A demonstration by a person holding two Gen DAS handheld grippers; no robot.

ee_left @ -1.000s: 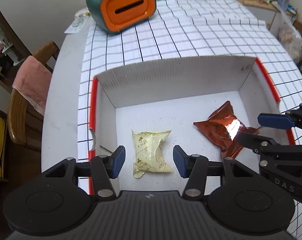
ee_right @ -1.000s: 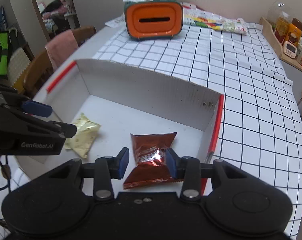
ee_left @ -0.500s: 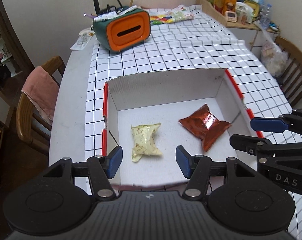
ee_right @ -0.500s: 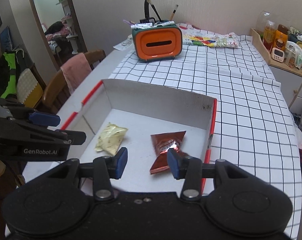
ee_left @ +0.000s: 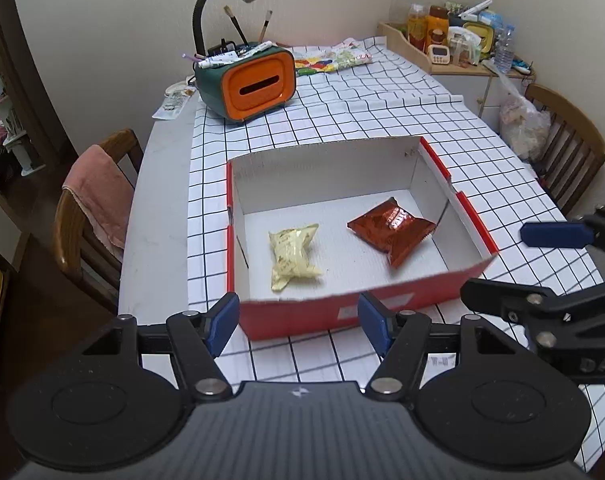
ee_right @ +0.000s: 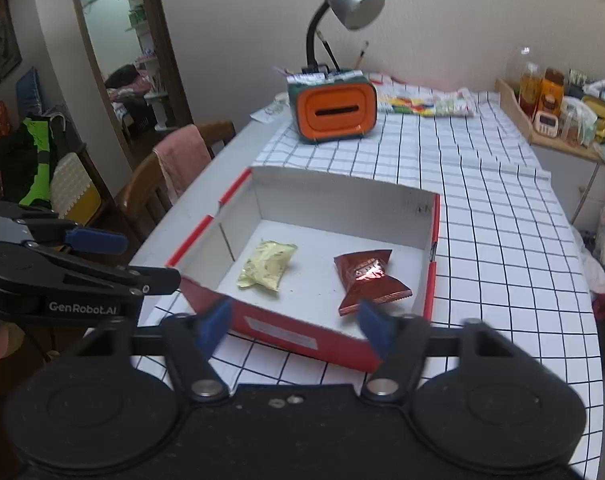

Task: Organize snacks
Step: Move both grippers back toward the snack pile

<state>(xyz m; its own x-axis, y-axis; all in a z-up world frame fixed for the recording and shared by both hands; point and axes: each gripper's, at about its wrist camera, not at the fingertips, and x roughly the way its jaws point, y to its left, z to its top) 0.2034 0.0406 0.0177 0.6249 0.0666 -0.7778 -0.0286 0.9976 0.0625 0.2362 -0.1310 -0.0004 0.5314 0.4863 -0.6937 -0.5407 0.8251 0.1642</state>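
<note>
Two snack packets lay inside red box (ee_left: 342, 318), ahead of both my claws: yellow packet (ee_left: 292, 254) beyond left claw (ee_left: 298, 322), red packet (ee_right: 366, 280) beyond right claw (ee_right: 294, 322). Both claws apart, empty. Risk judged: low reach catching near wall, shoving box. Open tablecloth (ee_right: 502, 240) right of box; table edge close left.

A home dining room is indicated: grid-patterned cloth-covered bench (ee_left: 382, 112), wooden chairs (ee_left: 570, 152), silver gooseneck desk lamp (ee_right: 348, 4), wooden condiment shelf (ee_right: 542, 128), bedroom doorway (ee_right: 134, 80).
</note>
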